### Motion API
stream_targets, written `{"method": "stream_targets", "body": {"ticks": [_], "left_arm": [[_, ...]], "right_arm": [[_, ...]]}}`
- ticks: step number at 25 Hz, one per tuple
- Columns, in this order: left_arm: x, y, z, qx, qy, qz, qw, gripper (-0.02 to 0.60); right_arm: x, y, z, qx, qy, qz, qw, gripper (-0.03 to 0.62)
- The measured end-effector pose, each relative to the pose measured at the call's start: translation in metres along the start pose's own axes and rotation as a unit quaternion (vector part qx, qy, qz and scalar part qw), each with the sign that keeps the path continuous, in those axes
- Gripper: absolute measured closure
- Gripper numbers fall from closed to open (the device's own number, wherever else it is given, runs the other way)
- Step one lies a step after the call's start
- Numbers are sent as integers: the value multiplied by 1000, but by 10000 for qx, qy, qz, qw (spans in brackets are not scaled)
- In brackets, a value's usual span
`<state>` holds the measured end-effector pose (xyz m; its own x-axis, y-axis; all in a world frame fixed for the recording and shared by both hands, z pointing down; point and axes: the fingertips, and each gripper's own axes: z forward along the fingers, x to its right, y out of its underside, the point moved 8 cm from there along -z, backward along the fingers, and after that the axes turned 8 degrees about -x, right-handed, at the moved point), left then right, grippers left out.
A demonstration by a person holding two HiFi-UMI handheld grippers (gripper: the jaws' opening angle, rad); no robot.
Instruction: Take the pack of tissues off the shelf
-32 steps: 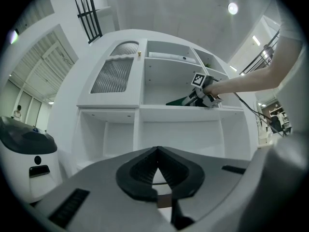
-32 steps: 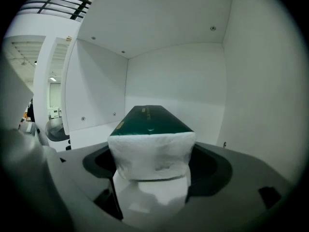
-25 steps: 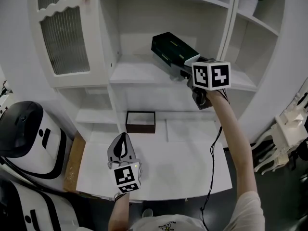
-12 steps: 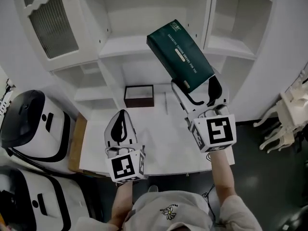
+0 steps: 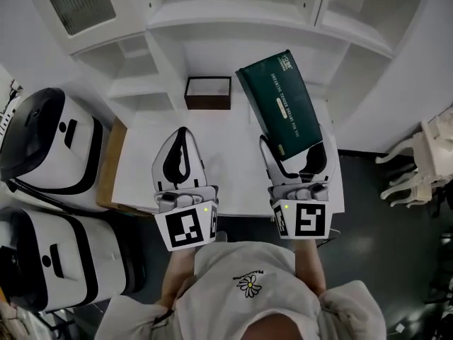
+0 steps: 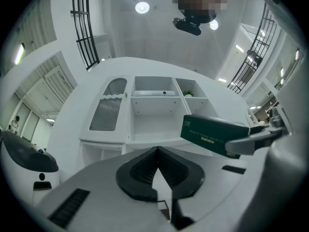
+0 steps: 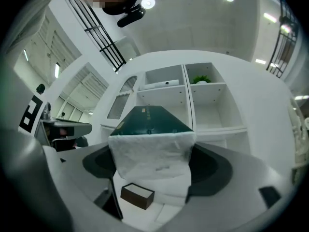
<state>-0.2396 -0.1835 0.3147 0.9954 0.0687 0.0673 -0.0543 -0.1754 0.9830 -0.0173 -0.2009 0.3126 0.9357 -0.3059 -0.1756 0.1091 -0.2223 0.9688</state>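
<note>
Item under inspection: the pack of tissues (image 5: 282, 108). It is a long, flat, dark green pack with a line of pale print running down its broad face and a small pale label near the lower end. In the right gripper view its near end shows white and crinkled. My right tool (image 5: 292, 154) is clamped on that near end, one jaw at each side. The pack is off the shelf and slants up and away from the tool over the right part of the tabletop (image 5: 226, 158). It appears to be carried clear of the surface, though the steep angle leaves that uncertain.

My left tool (image 5: 182, 134) is empty, with its jaws pressed together, and it sits over the left part of the tabletop, well apart from the pack.

Surface and room: the tabletop is white and set against a white shelf unit (image 5: 233, 9) with open compartments. A door with a ribbed panel (image 5: 78, 2) is at its upper left.

Other items: a small dark brown open box (image 5: 208, 93) stands at the back of the tabletop, just left of the pack's far end. Two white machines with black panels (image 5: 49, 140) stand to the left. White carved furniture (image 5: 425, 165) stands to the right. Nothing lies between the pack and the tabletop.
</note>
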Motion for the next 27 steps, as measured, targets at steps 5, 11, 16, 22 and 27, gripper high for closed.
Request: {"method": "stream_targets", "body": {"ticks": [5, 11, 16, 22, 27], "left_arm": [[4, 2, 4, -59, 43, -122, 9999, 581], [9, 2, 9, -48, 123, -153, 9998, 581], [8, 2, 10, -87, 113, -140, 9998, 581], [6, 0, 11, -97, 83, -72, 9999, 581], [7, -1, 11, -113, 85, -79, 9999, 581]], "right_arm": [[-1, 12, -1, -279, 0, 33, 9996, 158], [7, 6, 3, -167, 108, 70, 9998, 158], [9, 2, 3, -103, 112, 28, 9999, 158], [8, 1, 5, -86, 95, 62, 9999, 158], [9, 1, 5, -116, 78, 81, 9999, 158]]}}
